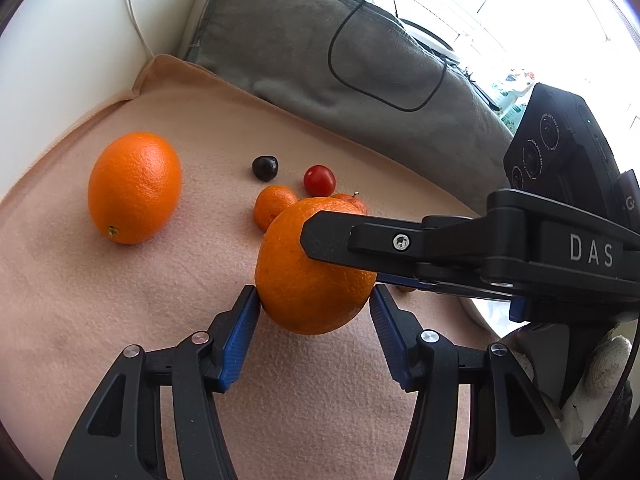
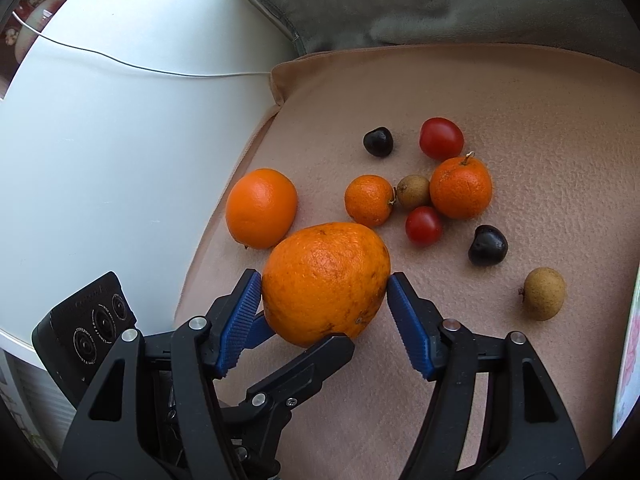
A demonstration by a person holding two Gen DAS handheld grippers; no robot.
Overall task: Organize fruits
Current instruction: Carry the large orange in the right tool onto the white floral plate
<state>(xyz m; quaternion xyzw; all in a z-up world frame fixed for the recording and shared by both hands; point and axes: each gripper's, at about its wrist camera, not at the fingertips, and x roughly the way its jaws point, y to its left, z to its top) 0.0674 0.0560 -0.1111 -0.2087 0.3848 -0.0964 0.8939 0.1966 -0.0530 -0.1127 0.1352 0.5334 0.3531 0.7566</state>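
"DAS" reads white on the right gripper (image 1: 340, 256), which reaches across the left wrist view. Both tongs meet at the big orange (image 2: 326, 282). The left gripper (image 1: 314, 304) has its blue pads pressed on the orange's sides, and the right gripper's pads flank it too, touching. A second orange (image 2: 261, 208) lies beyond-left. Small fruits crowd the peach cloth (image 2: 500, 92) ahead.

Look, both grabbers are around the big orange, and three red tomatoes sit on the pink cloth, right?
Not three: the right wrist view shows two red tomatoes, the back tomato and the nearer tomato. The rest holds: left gripper and right gripper are around the big orange, on the pink cloth.
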